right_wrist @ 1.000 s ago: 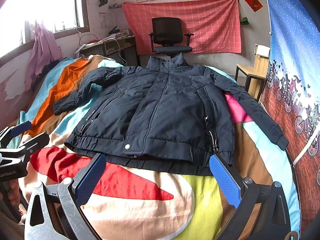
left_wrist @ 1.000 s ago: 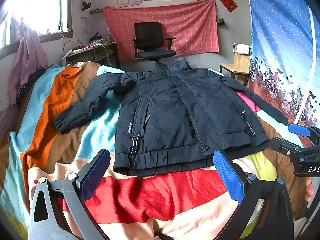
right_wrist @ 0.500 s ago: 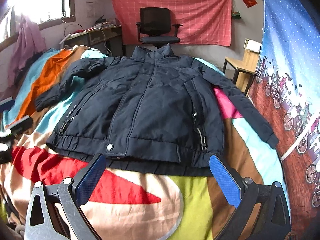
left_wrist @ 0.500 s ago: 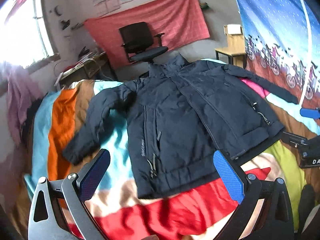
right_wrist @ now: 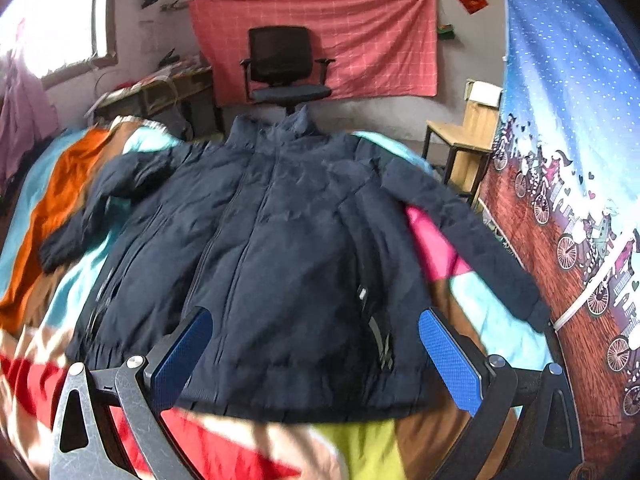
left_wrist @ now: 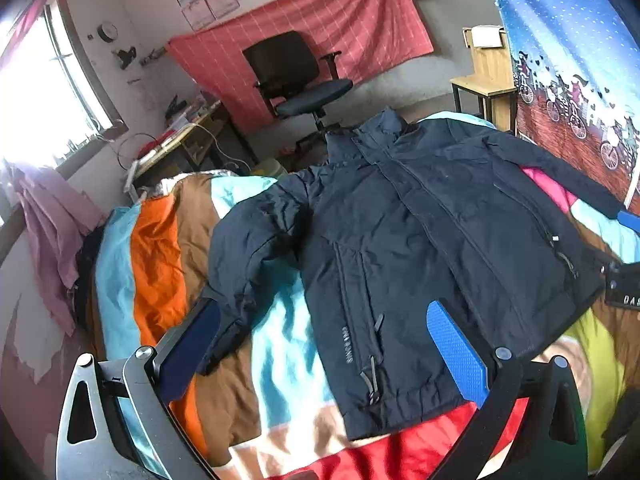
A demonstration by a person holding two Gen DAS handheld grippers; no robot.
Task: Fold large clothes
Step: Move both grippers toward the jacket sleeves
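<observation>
Left wrist: 1 jacket (left_wrist: pixel 420 248) flat on bed (left_wrist: pixel 280 352); left tongs (left_wrist: pixel 320 348), right tongs (right_wrist: pixel 316 352) both spread wide, empty, above hem.

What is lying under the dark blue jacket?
The jacket lies on a colourful striped blanket. What the blanket looks like directly beneath it is covered.

Each tool (left_wrist: pixel 324 344) (right_wrist: pixel 316 354) has blue textured pads on black-and-silver arms.
</observation>
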